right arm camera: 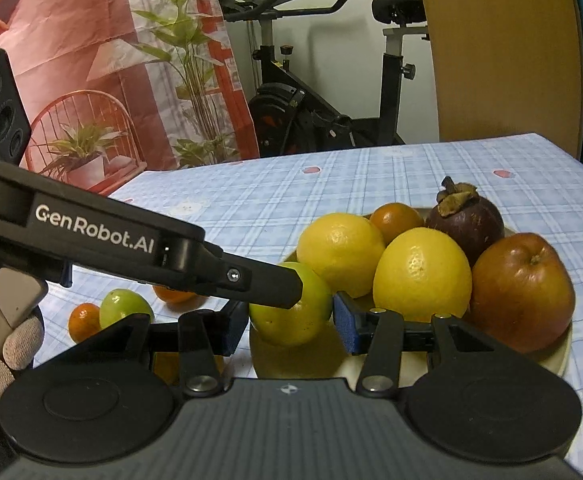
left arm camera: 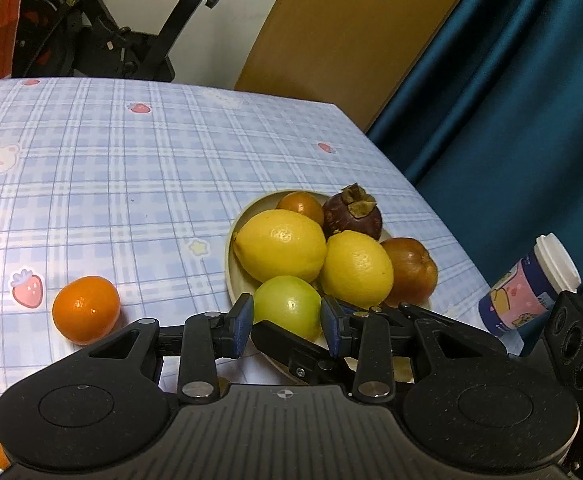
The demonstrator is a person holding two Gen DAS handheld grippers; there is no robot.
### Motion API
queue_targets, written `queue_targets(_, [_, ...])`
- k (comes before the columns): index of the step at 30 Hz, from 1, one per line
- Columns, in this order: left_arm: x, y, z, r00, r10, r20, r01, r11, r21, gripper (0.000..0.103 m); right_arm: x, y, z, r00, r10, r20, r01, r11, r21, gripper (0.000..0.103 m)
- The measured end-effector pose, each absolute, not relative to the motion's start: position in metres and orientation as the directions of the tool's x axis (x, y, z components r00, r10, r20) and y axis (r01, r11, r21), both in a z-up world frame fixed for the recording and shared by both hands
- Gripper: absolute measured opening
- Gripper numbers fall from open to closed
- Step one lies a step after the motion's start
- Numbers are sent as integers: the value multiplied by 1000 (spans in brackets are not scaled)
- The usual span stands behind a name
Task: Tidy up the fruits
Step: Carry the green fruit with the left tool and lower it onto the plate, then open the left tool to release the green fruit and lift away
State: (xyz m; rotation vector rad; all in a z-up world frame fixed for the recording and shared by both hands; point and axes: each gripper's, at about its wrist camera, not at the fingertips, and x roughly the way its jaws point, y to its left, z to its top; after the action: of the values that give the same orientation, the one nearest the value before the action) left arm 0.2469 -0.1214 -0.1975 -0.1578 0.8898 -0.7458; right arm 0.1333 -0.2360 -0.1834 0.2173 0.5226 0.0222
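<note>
A cream plate [left arm camera: 229,264] on the checked tablecloth holds two lemons [left arm camera: 279,248], a mangosteen [left arm camera: 353,212], a red-brown apple [left arm camera: 409,270] and a small orange fruit [left arm camera: 301,206]. At the plate's near rim is a green fruit [left arm camera: 287,304]. My left gripper [left arm camera: 287,316] is shut on it, blue pads pressing both sides. In the right wrist view my right gripper [right arm camera: 291,320] also flanks that green fruit [right arm camera: 283,320], its pads against the sides. The left gripper's black finger [right arm camera: 267,284] lies across the fruit's top. The apple [right arm camera: 519,296] sits at the plate's right.
Loose on the cloth to the left lie an orange [left arm camera: 85,308], a second green fruit [right arm camera: 121,308] and more oranges [right arm camera: 83,320]. A lidded paper cup [left arm camera: 527,292] stands near the table's right edge by a blue curtain. A gloved hand [right arm camera: 7,356] holds the left gripper.
</note>
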Motion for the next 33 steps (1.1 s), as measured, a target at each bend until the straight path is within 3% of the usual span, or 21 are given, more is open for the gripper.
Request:
queue_targets(16, [243,-121,-197,430,-626,-651,531,758,-379,42,136,-235,-188,874,69,-480,34,979,202,50])
queue_targets(20, [241,-112,-188,467,-619,-632,519,770,-371,52,134,-235,-185,883,61,-465,33,981,190,60])
queue_targets(23, [239,-104,-179,502,-609,-614,510,782,-359,53,131,-235,-182,893,58,-447,29,982,185,64])
queue_targets(33, [226,-66,-159,650,-468,-599,426,877,-223,53,125,-232,-176,913,65,-403,9,983,181,65])
